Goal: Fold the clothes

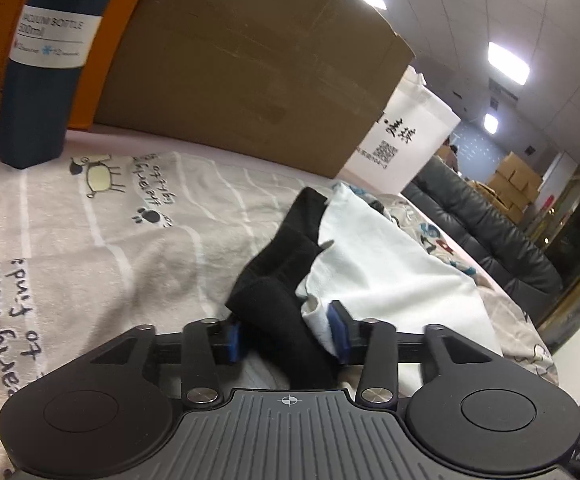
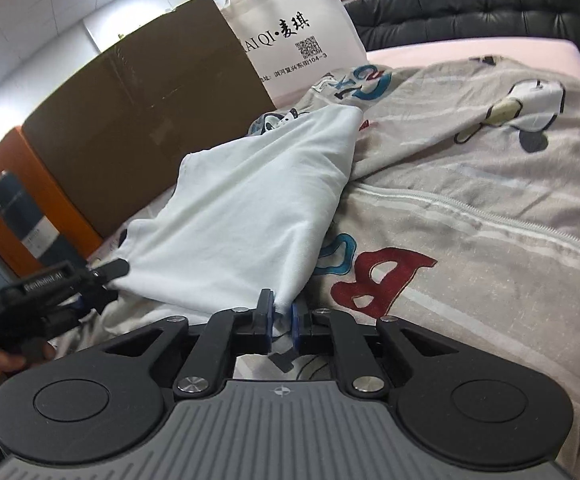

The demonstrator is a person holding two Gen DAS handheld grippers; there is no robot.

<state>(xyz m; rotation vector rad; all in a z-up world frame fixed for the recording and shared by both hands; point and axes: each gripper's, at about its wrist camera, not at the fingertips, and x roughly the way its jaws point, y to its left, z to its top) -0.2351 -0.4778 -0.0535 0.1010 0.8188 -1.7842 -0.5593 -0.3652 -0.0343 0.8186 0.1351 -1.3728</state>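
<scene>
Both claws were closed on cloth. Between the fingertips of the right claw [image 2: 282,322] a corner of the white shirt [image 2: 246,216] was pinched, the blue pads nearly touching with only the thin fabric between them. From that pinch the shirt rose ahead and to the left as a taut sheet, lifted off the bedsheet [image 2: 469,216].

At the shirt's other near corner, well to the left of the right claw, the left claw [image 1: 288,336] had its grip. In its own view the jaws stood wider, filled by a thick black garment [image 1: 278,280] bunched against the left pad, with a white edge of the shirt pressed against the right pad. Whether the black piece was a separate garment or part of the shirt could not be told.

Beyond both claws, the far end of the shirt drooped onto the bedsheet. Farther off stood a bottle [image 1: 46,60], a cardboard box [image 2: 142,112], a white bag [image 2: 297,32] and a dark sofa [image 2: 489,4].

The step in hand looked like lifting and spreading the shirt by its near edge. Next, it would probably need both claws drawn apart to pull that edge straight, then lowered together so the shirt lay flat before any fold.
</scene>
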